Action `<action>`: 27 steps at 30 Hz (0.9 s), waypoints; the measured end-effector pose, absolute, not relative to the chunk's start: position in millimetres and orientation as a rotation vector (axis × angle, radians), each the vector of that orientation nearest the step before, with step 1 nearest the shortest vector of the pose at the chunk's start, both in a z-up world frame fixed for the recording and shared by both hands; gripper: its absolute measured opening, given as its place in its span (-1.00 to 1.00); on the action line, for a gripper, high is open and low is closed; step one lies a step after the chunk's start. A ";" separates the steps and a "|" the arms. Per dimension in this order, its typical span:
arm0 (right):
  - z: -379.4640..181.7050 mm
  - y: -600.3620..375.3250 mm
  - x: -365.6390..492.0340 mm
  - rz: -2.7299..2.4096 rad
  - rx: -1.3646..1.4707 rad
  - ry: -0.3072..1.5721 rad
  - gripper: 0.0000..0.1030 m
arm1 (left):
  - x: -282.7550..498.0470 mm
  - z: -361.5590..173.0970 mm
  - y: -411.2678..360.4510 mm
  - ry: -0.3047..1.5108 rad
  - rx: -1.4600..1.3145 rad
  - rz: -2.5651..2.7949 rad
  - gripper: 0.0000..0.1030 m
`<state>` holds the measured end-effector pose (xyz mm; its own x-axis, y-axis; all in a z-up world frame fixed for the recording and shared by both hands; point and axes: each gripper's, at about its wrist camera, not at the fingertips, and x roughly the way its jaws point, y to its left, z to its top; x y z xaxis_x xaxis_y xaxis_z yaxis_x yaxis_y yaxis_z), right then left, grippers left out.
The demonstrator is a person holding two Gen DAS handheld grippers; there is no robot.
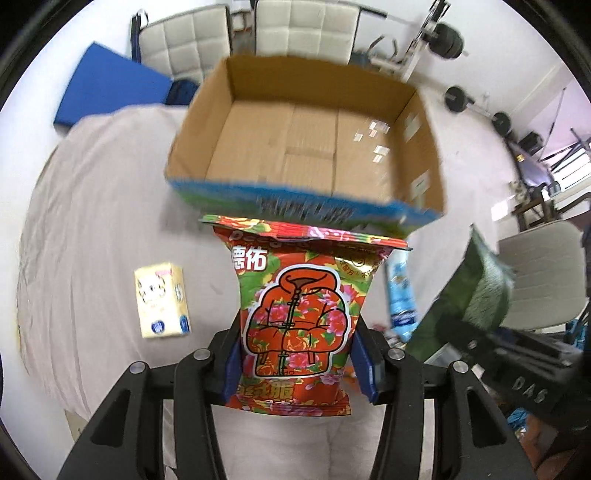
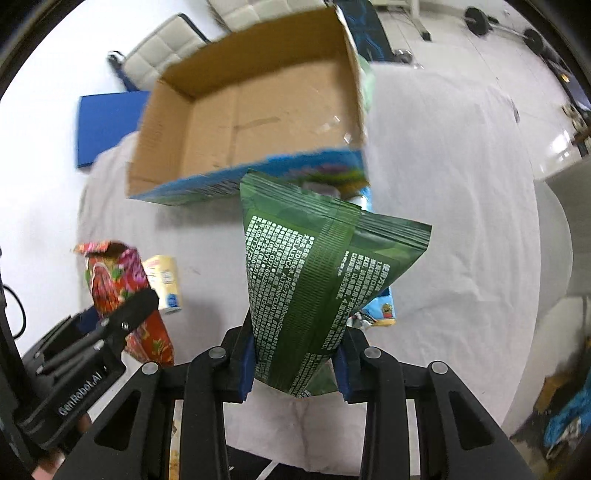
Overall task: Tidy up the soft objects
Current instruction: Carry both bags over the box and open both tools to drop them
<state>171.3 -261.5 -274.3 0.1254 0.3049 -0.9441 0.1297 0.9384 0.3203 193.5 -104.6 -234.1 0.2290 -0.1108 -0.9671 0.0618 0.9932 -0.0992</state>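
My left gripper (image 1: 295,354) is shut on a red flowered snack bag (image 1: 295,314) and holds it upright above the table, just short of the open cardboard box (image 1: 421,155). My right gripper (image 2: 295,358) is shut on a dark green bag (image 2: 314,277) with white print, also lifted in front of the box (image 2: 166,122). The box is empty inside. The green bag shows at the right of the left wrist view (image 1: 469,295); the red bag shows at the left of the right wrist view (image 2: 118,280).
A small yellow tissue pack (image 1: 162,304) lies on the white cloth (image 1: 92,221), left of the red bag. A light blue packet (image 1: 400,295) lies under the green bag. White chairs (image 1: 303,26) and a blue mat (image 1: 107,88) stand beyond the table.
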 end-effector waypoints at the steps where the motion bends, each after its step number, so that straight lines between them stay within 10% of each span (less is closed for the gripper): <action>1: -262.9 -267.0 171.0 0.144 0.367 1.439 -0.30 | 199.4 -226.0 -106.3 1.318 -0.046 -0.133 -0.10; 12: -208.9 -278.5 232.8 0.191 0.313 1.367 -0.30 | 296.2 -187.3 -109.0 1.283 -0.033 -0.258 -0.10; 27: -311.4 -276.4 401.1 0.113 0.249 1.566 -0.30 | 465.7 -291.5 -131.0 1.529 -0.089 -0.359 -0.09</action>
<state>401.1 -276.4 -311.4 0.0057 0.2281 -0.9736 0.0863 0.9699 0.2277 465.7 -131.0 -291.5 0.0011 -0.2829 -0.9591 0.1731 0.9447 -0.2785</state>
